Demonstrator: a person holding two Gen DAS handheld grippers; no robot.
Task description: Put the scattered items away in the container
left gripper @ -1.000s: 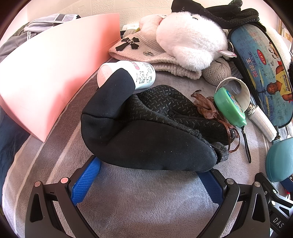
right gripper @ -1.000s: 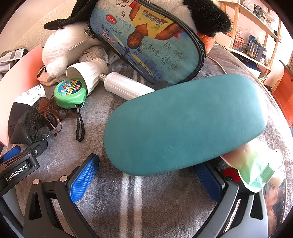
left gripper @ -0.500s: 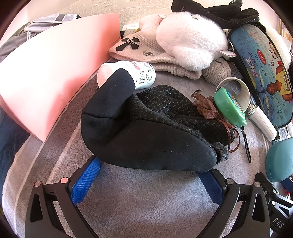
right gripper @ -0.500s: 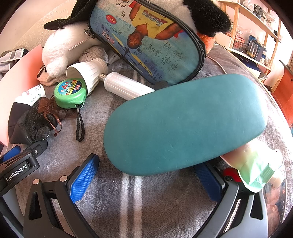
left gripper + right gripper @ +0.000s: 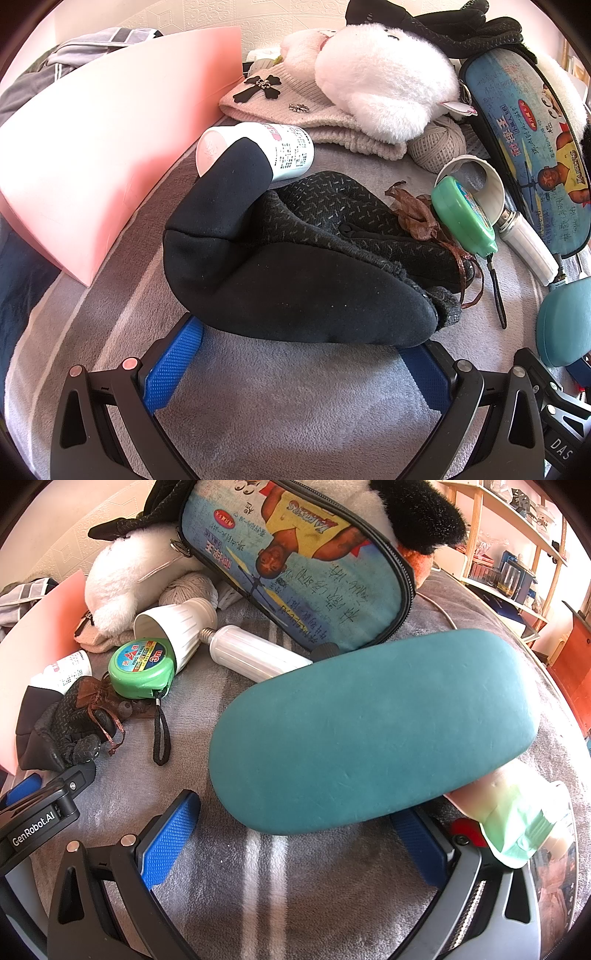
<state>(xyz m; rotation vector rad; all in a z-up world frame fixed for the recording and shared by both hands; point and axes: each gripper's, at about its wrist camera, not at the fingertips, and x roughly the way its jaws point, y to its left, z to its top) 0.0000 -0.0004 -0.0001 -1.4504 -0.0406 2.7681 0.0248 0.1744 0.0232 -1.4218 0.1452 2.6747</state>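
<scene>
Left gripper (image 5: 299, 354): jaws wide, one on either side of the near end of a black glove (image 5: 295, 258), not closed on it. The glove lies on the grey blanket (image 5: 295, 406). The pink container (image 5: 92, 147) stands just left of the glove. One white bottle (image 5: 258, 151) lies behind the glove, partly covered by its cuff. One brown pouch (image 5: 413, 210) rests on the glove's right edge, touching one green tape measure (image 5: 465, 214).

Right gripper (image 5: 295, 842): jaws wide, straddling one teal case (image 5: 373, 731), no grip visible. A pale green tube (image 5: 517, 819) lies under the case's right end, crowding the right jaw. Well right of the glove, one white handled cup (image 5: 177, 631) tips over the tape measure. Behind the glove: one beige hat (image 5: 314, 110), one white plush (image 5: 384, 81), one twine ball (image 5: 439, 144), one printed pouch (image 5: 524, 147).
</scene>
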